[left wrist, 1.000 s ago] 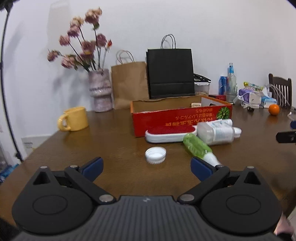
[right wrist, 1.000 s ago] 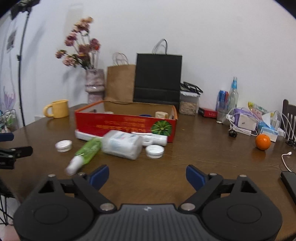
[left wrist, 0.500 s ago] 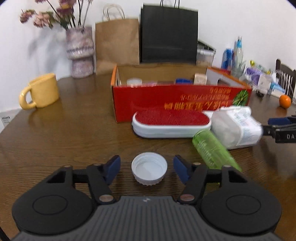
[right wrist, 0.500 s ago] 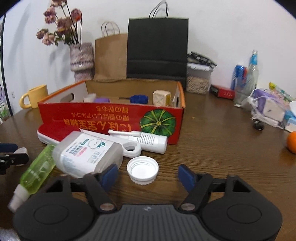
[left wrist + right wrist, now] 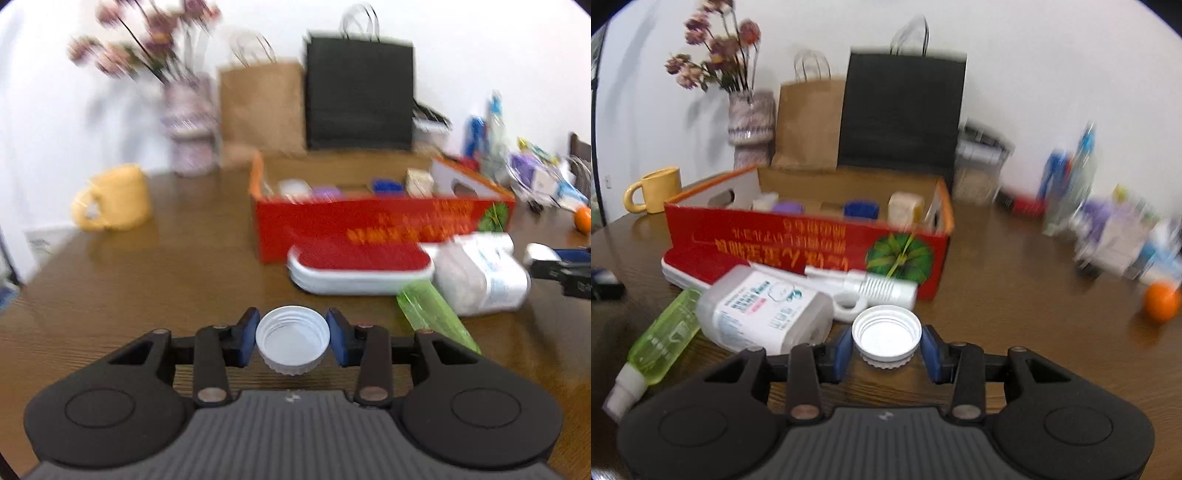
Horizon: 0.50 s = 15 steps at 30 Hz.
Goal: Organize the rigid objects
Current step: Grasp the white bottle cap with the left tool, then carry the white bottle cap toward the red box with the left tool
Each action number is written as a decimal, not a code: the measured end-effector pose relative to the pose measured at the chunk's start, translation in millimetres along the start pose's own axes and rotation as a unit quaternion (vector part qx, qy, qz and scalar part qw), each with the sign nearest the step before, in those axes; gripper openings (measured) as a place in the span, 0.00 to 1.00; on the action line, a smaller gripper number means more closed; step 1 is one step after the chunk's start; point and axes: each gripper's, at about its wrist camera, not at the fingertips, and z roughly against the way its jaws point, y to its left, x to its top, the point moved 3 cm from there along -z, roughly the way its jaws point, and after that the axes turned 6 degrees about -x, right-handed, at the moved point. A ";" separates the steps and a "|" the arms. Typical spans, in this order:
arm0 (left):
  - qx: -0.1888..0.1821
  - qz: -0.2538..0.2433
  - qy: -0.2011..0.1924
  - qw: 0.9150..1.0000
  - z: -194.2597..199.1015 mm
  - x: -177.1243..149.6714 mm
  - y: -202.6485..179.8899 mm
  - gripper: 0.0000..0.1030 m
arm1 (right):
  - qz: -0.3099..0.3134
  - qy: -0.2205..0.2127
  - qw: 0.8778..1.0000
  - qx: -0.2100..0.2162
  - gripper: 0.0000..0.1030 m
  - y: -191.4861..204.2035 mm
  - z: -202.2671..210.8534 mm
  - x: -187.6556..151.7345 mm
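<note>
- Two white caps: one (image 5: 292, 339) pinched between the blue pads of the left gripper (image 5: 292, 338), the other (image 5: 885, 335) pinched by the right gripper (image 5: 885, 343).
- Both grippers pointing level, low over the table (image 5: 147, 280), facing the red box (image 5: 812, 240).
- One red-topped brush (image 5: 358, 266), one white bottle (image 5: 764, 308) and one green bottle (image 5: 665, 332) lying just in front of the box.
- One yellow mug (image 5: 114, 197) standing left, well apart.
</note>
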 end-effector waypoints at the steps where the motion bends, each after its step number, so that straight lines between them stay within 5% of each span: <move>1: 0.013 0.000 -0.015 1.000 12.0 -0.4 -0.2 0.39 | -0.006 -0.010 1.000 -0.005 0.38 -0.1 12.5 -1.5; 15: 0.040 0.030 -0.145 0.988 182.4 -25.0 -28.2 0.39 | -0.062 -0.174 0.982 0.022 0.38 28.1 203.3 -39.8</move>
